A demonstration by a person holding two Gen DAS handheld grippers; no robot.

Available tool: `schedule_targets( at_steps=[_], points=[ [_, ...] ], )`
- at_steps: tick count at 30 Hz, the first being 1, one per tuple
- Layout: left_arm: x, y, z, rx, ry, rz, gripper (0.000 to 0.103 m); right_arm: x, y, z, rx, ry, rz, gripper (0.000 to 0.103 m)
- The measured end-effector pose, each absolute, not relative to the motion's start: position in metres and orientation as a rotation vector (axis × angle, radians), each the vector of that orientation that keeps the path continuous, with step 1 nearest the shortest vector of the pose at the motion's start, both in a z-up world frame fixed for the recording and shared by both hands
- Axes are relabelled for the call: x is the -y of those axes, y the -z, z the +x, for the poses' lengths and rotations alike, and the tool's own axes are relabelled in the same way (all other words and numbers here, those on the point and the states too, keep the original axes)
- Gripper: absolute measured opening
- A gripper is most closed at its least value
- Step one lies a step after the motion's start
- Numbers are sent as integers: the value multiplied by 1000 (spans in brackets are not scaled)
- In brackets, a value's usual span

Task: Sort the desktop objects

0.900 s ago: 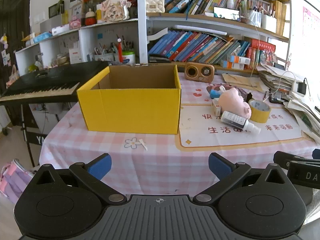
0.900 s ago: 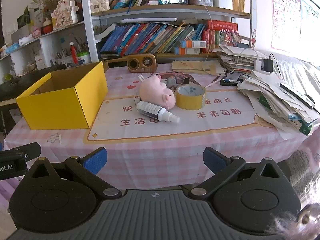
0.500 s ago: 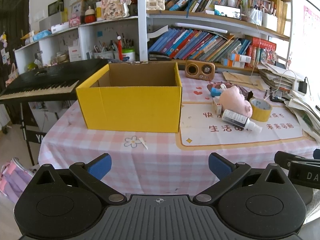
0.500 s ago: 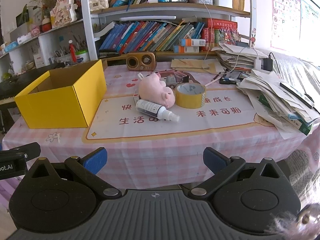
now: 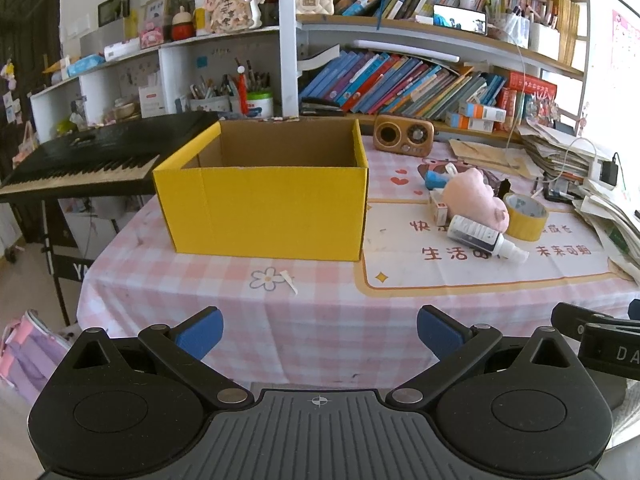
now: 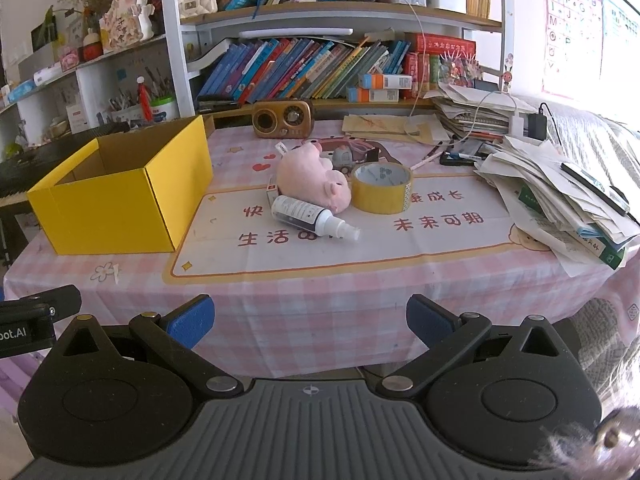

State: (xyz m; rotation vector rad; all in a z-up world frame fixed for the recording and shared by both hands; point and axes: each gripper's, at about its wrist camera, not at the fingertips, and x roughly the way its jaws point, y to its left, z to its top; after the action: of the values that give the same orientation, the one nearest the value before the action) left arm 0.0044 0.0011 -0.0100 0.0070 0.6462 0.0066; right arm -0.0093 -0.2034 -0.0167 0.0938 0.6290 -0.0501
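Hovering short of the worktop (image 6: pixel 320 292), left gripper (image 5: pixel 318 330) and right gripper (image 6: pixel 308 320) spread empty fingers; yellow box (image 5: pixel 264 208) stands open, apparently awaiting the bottle (image 6: pixel 308 216), tape roll (image 6: pixel 382 188) and pink toy (image 6: pixel 310 180).

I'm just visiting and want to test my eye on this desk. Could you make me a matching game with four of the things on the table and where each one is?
Things:
1. yellow box
2. spray bottle
3. tape roll
4. wooden radio

Places or states:
A. at the back of the table, in front of the books
B. lying on its side in front of the pink plush pig
C. open at the top, on the left part of the table
D. lying flat just right of the pig

Pairs: 1-C, 2-B, 3-D, 4-A
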Motion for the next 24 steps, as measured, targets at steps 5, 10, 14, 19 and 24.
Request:
schedule_targets(
  at_steps=[5, 10, 14, 19, 24],
  points=[
    [-1, 10, 4, -646, -7, 6, 103, 203, 18, -9, -630, 50, 94, 103],
    [0, 11, 4, -649, -10, 6, 103, 203, 17, -9, -630, 49, 93, 103],
    [0, 12, 4, -650, -10, 6, 103, 203, 17, -9, -630, 50, 93, 103],
    [0, 11, 4, -649, -9, 6, 103, 203, 18, -9, -631, 51, 93, 103],
    [0, 12, 4, -651, -9, 6, 103, 203, 18, -9, -633, 50, 93, 103]
  ],
)
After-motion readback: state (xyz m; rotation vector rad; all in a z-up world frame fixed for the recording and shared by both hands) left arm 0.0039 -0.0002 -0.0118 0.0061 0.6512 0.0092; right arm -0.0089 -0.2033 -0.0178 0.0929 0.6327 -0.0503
